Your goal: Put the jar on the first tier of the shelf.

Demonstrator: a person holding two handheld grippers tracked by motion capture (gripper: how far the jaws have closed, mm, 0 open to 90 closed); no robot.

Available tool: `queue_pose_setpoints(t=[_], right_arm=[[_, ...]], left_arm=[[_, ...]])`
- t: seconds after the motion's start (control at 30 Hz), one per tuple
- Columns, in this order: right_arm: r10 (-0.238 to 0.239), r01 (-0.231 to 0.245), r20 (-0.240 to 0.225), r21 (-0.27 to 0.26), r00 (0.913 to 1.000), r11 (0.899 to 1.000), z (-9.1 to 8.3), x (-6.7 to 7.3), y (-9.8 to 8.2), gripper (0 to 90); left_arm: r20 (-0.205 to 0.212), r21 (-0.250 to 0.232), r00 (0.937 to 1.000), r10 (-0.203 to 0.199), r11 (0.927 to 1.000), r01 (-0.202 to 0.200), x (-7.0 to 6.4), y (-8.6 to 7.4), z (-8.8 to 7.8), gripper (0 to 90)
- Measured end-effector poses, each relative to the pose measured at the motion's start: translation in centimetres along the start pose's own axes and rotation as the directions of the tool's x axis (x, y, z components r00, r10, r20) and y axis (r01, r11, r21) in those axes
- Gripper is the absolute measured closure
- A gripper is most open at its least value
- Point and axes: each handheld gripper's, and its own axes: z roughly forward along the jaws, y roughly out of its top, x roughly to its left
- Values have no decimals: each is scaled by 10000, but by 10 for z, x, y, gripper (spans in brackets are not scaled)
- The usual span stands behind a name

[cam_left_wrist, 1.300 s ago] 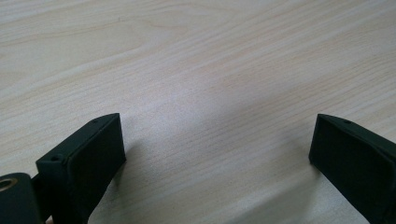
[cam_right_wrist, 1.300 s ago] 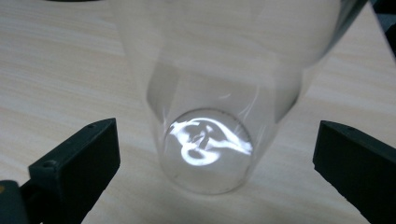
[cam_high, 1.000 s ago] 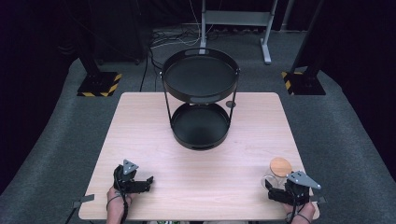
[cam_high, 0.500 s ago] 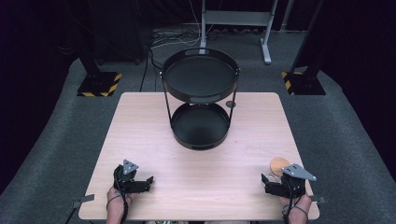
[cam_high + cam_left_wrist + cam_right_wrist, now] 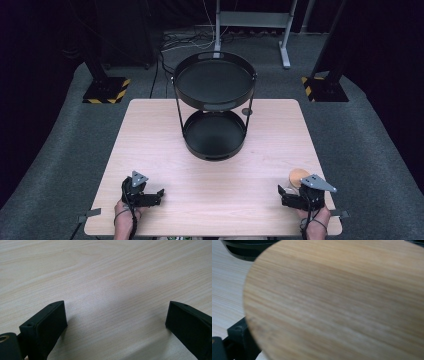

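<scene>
A round wooden disc (image 5: 298,175) sits near the table's front right corner and looms close and blurred in the right gripper view (image 5: 337,300). My right gripper (image 5: 286,192) is right beside it, low over the table. One black jaw shows at the lower left, partly behind the disc's edge; the other jaw is hidden, so its grip is unclear. My left gripper (image 5: 159,194) rests near the front left with its jaws wide apart (image 5: 115,320) over bare wood, holding nothing.
A black two-tier round tray stand (image 5: 215,107) stands at the middle back of the light wooden table (image 5: 150,145); its lower tier (image 5: 242,252) shows in the right gripper view. Beyond the table's edges lie dark floor, stands and cables.
My right gripper has shifted a little to the left, closer against the wooden disc. The left gripper and the tray stand have stayed put.
</scene>
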Motion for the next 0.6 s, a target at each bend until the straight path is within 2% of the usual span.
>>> queue_pose_setpoints(t=[0.13,0.33,0.6], right_arm=[[69,-69,-224,17,9997,10000,0,-1,-2,133],[347,-350,-170,-166,9993,9993,1,-3,-6,243],[182,-183,-24,-367,9998,9992,-1,-1,-5,254]], left_arm=[[-1,0,10000,0,10000,0,0,0,0,32],[0,-2,10000,1,10000,-1,0,0,0,31],[-1,-5,10000,-2,10000,2,0,0,0,32]])
